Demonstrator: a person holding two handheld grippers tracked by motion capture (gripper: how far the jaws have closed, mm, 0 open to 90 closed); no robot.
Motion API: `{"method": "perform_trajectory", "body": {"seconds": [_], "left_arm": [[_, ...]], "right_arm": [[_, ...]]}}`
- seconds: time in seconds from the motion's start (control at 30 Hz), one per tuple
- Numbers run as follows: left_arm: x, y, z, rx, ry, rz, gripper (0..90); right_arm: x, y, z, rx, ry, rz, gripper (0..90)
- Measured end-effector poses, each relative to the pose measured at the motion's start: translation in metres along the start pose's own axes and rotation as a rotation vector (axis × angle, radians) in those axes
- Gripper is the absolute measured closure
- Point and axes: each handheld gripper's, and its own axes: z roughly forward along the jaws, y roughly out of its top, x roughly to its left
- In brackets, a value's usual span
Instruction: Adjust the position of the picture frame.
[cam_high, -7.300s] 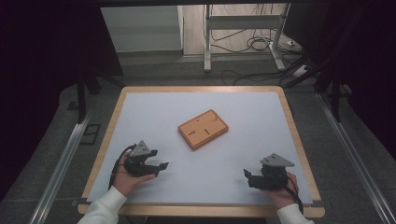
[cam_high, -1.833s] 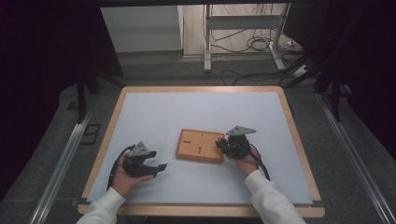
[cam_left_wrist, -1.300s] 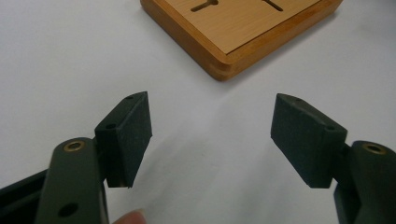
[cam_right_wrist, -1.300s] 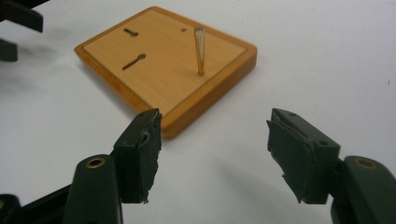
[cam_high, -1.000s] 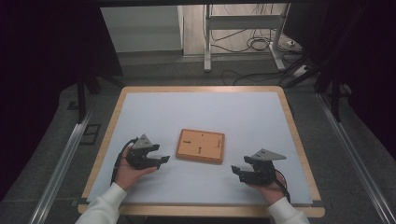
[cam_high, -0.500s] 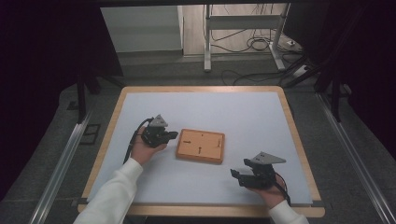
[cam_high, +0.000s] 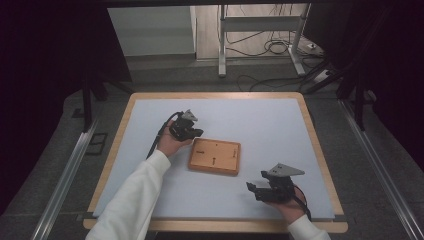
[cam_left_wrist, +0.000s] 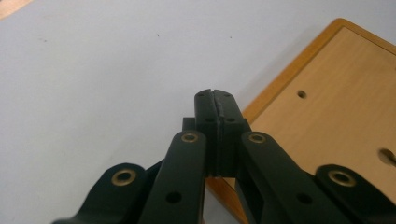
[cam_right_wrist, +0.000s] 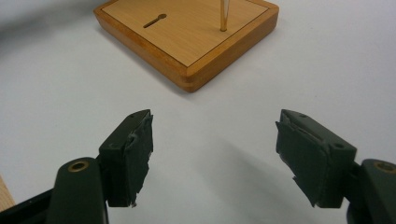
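A flat wooden board (cam_high: 222, 159) with a raised rim lies in the middle of the pale mat. In the right gripper view the board (cam_right_wrist: 187, 32) has a keyhole slot (cam_right_wrist: 155, 20) and a thin brass pin (cam_right_wrist: 223, 16) standing upright. My left gripper (cam_high: 199, 134) is at the board's far left corner. In the left gripper view it (cam_left_wrist: 215, 100) is shut with nothing between its pads, and the tips hover over the mat just beside the board's edge (cam_left_wrist: 285, 79). My right gripper (cam_high: 251, 189) rests near the front right, a short way from the board. Its jaws (cam_right_wrist: 212, 140) stand open and empty.
The pale blue mat (cam_high: 270, 120) covers a wooden-rimmed table (cam_high: 320, 150). Metal rails (cam_high: 67, 170) run along both sides of the table. Beyond the far edge are stand legs (cam_high: 220, 40) and cables (cam_high: 272, 47) on the floor.
My left hand has moved away from the front left, up and right to the board's far left corner. The right hand has stayed at the front right.
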Motion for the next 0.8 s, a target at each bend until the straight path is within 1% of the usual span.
{"method": "perform_trajectory", "body": {"seconds": [0.07,0.2,0.33,0.4,0.63,0.73,0.8], "left_arm": [[0.004,0.0,0.006,0.016,0.002,-0.002,90.0],[0.007,-0.001,0.011,0.025,-0.008,-0.015,90.0],[0.007,-0.002,0.014,0.034,-0.019,-0.011,90.0],[0.007,-0.003,0.019,0.052,-0.023,-0.009,90.0],[0.007,-0.003,0.019,0.044,-0.038,-0.028,90.0],[0.007,-0.004,0.019,0.046,-0.04,-0.024,90.0],[0.007,-0.004,0.018,0.048,-0.052,-0.023,90.0]], "right_arm": [[0.001,0.0,0.0,0.002,0.0,-0.004,27.3],[0.003,0.0,0.0,0.002,0.003,-0.01,27.2],[0.002,0.0,0.001,0.005,0.0,-0.008,27.2],[0.001,0.0,0.001,0.005,-0.002,-0.007,27.2],[0.0,0.0,-0.001,0.003,-0.008,-0.007,27.2],[-0.001,0.001,0.0,0.003,-0.007,-0.006,27.2],[-0.001,0.001,-0.001,0.004,-0.009,-0.009,27.2]]}}
